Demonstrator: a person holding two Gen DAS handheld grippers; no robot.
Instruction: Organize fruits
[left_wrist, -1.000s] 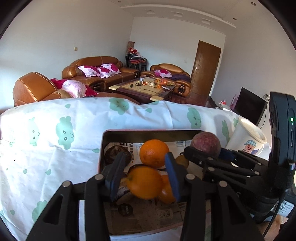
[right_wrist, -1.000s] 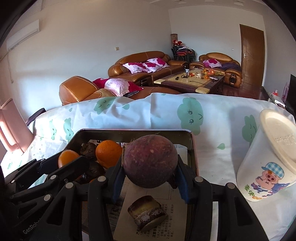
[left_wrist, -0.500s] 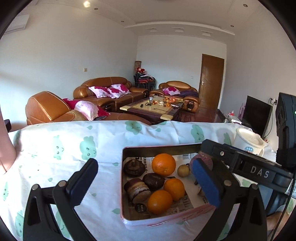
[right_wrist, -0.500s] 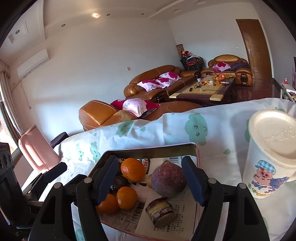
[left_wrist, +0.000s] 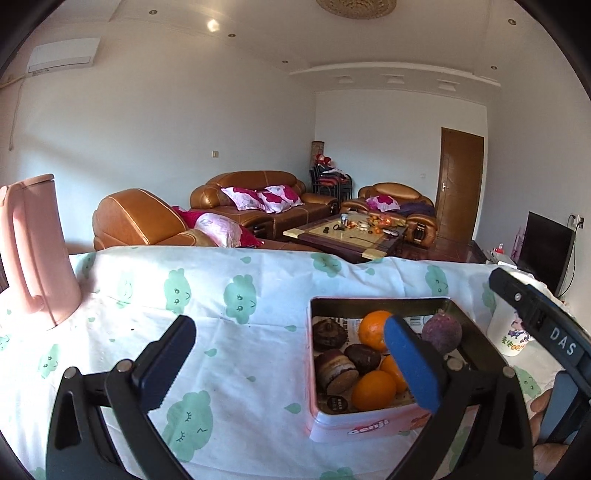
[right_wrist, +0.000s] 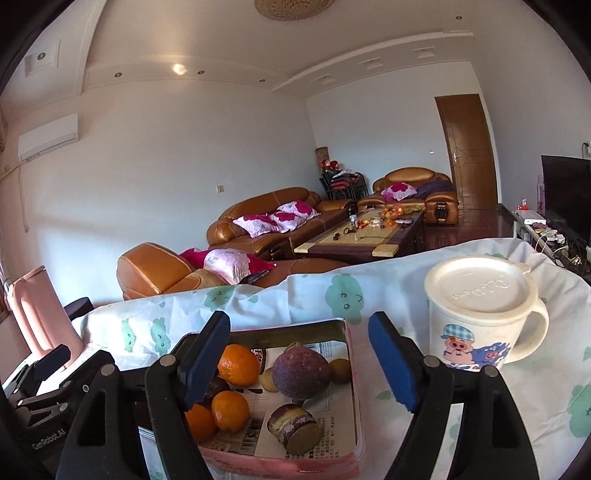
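A pink tin box (left_wrist: 369, 428) (right_wrist: 352, 369) lined with newspaper stands on the table. It holds several oranges (left_wrist: 373, 389) (right_wrist: 238, 363), a purple round fruit (left_wrist: 441, 332) (right_wrist: 301, 374) and dark brown fruits (left_wrist: 338, 371) (right_wrist: 293, 426). My left gripper (left_wrist: 291, 363) is open and empty, raised above the cloth left of the box. My right gripper (right_wrist: 299, 354) is open and empty, raised over the box.
A white lidded mug with a pig cartoon (right_wrist: 480, 314) (left_wrist: 511, 332) stands right of the box. A pink kettle (left_wrist: 33, 251) (right_wrist: 40, 310) stands at the far left. The table carries a white cloth with green clouds (left_wrist: 207, 306). Sofas and a coffee table lie beyond.
Both grippers opened and let go: the left released an orange, the right the purple fruit, both now in the box. Both grippers pulled up and back.
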